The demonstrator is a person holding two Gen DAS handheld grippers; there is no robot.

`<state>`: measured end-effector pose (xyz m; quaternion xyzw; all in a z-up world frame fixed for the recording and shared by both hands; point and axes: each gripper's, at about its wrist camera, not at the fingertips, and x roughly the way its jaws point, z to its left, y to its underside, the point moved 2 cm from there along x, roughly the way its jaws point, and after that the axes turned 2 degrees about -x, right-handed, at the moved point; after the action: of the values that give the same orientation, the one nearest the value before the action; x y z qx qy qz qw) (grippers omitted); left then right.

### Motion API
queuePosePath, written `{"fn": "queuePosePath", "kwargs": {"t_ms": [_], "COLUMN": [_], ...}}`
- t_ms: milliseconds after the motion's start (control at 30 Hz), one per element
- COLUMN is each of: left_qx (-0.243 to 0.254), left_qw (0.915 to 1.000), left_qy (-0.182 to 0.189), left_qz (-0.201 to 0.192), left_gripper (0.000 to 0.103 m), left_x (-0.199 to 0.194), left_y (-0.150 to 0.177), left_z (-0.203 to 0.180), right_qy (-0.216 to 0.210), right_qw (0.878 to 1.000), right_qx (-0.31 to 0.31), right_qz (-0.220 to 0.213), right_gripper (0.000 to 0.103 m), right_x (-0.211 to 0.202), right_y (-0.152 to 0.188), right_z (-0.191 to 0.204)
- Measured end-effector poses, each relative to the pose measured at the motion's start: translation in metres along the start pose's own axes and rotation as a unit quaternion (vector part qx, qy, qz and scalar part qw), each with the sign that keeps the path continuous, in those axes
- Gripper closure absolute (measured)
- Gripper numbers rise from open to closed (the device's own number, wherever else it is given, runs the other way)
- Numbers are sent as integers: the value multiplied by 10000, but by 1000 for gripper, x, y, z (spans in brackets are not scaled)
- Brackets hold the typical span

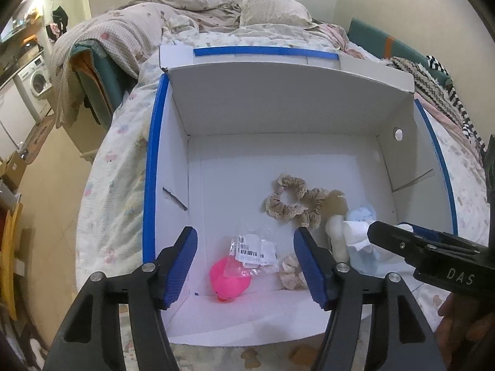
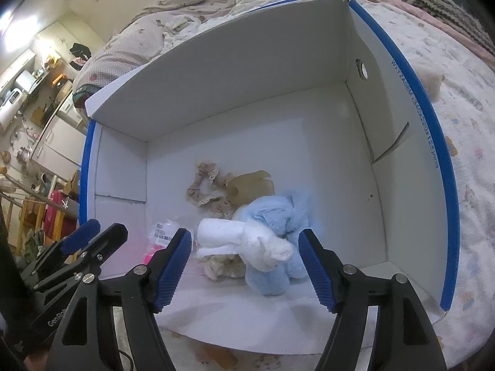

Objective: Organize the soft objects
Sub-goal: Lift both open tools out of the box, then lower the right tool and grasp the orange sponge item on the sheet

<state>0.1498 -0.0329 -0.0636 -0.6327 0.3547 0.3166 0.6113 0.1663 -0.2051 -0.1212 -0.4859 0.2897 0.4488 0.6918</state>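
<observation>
I am holding both tools released over the white cardboard box with blue-taped rims (image 1: 156, 154) on the bed: left tool (image 1: 246, 267) above the pink bagged item (image 1: 229, 279), right tool (image 2: 244, 266) above the rolled white and blue towels (image 2: 263, 244), both lying loose inside. Beige scrunchies (image 1: 290, 199) are lying mid-floor; the far half is leaving room.

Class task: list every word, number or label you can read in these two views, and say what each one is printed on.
"DAS": white letters on the black body of the right tongs.
"GenRob", cut off: on the black body of the left tongs.
"WXYZA08M (340X220X125)mm": along the blue rim of the white cardboard box.
Barcode label on the clear plastic bag over the pink soft item: too small to read.
</observation>
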Motion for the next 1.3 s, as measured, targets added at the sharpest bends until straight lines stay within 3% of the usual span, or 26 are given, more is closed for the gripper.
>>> {"fn": "queuePosePath", "kwargs": {"t_ms": [367,533,733,933,1300], "left_qx": [-89,94,-30,-174,-373], "left_qw": [9995,9988,9991,9986,9977], "left_qy": [-126,-282,-307,-421,-554], "left_qz": [-265,-378,-295,-285,-84], "left_gripper": [41,41,41,41,40], "left_x": [-35,-52,-65,-75,-74], "left_y": [5,13,34,54,75], "left_z": [11,14,26,39,58], "right_qy": [-74,-67,-286,-242,-110], "right_qw": [9998,9997,9994,9990,9999], "right_qx": [-76,-154,-35,-130,-118], "right_qz": [-157,-199,-184,-360,-26], "right_gripper": [27,27,27,27,27], "right_x": [-17,-31,-44,-60,-52], "right_y": [12,24,39,55,81], "right_z": [11,15,13,14,10]}}
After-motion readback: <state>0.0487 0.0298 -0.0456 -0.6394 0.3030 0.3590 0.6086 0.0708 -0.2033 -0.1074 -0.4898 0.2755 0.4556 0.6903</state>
